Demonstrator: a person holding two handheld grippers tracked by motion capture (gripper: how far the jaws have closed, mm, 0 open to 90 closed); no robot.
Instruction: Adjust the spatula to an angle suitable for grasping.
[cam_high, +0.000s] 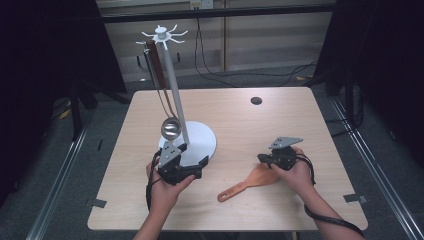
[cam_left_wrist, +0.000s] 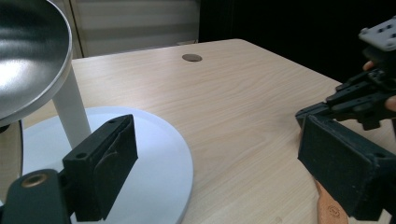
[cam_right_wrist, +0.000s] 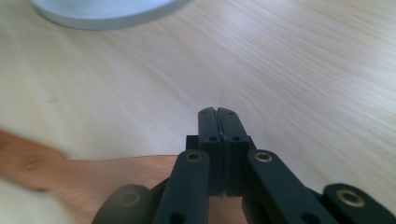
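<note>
Right tool (cam_high: 265, 159) over wooden spatula (cam_high: 248, 181).

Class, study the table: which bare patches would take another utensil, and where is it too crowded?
Free: the far right, between the table hole and the right gripper; also the near left corner. Crowded: around the stand base, ladle and left gripper, and by the wooden spatula.

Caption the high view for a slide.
Open left gripper at rack base; shut right gripper above wooden spatula.
</note>
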